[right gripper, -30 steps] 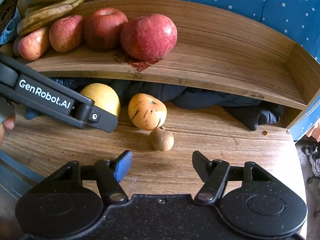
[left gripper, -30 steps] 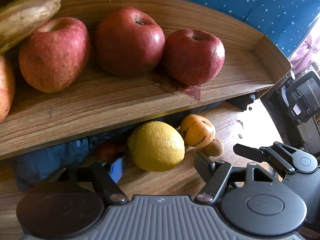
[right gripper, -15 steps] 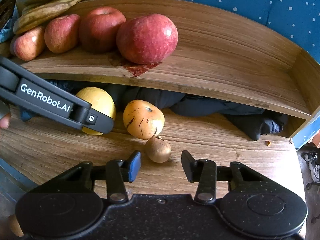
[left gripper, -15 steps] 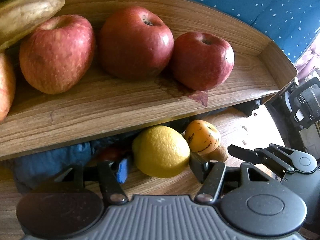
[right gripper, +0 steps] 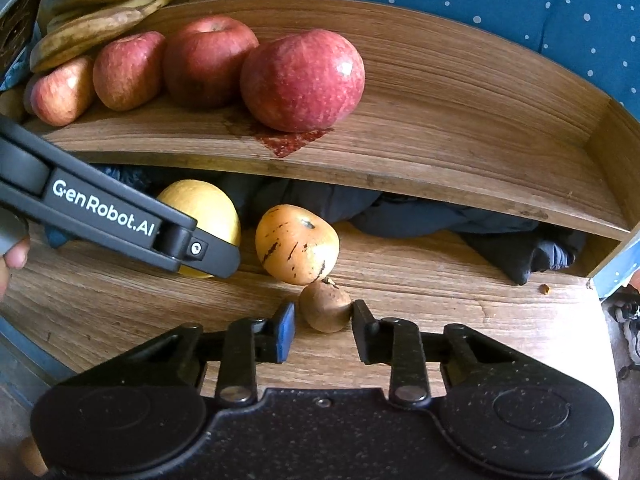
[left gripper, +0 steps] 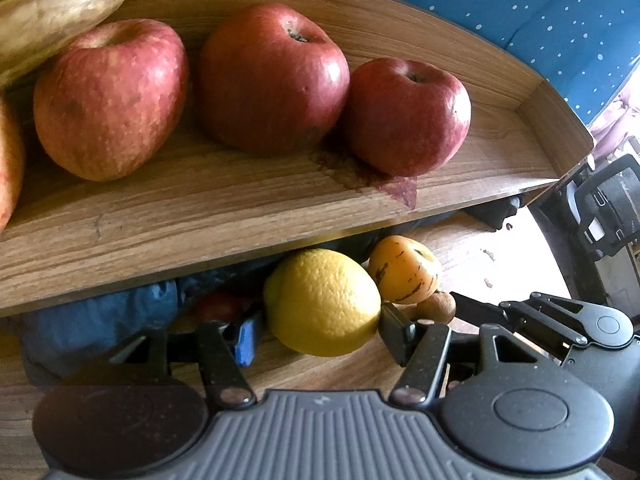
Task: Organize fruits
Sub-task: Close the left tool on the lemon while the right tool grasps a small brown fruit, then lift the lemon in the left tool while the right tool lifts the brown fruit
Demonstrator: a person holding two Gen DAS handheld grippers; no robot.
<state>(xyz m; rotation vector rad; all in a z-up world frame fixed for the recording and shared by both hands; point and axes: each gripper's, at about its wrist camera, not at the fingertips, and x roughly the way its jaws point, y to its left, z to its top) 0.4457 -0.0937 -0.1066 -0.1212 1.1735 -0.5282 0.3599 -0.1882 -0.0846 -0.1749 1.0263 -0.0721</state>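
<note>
Here: lemon (left gripper: 322,302) yellow, dimpled; small fruit (right gripper: 326,306) brown, wrinkled.

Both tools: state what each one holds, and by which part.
The right tool is shut on the small brown fruit, pinched across its sides. The left tool brackets the lemon at its widest part; whether it grips yet cannot be told.

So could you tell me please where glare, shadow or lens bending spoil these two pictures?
Left wrist view: daylight washes out the tabletop at right, and the space under the shelf is dark. Right wrist view: evenly lit, a small highlight on the nearest apple; the fisheye bows the shelf edge in both.
</note>
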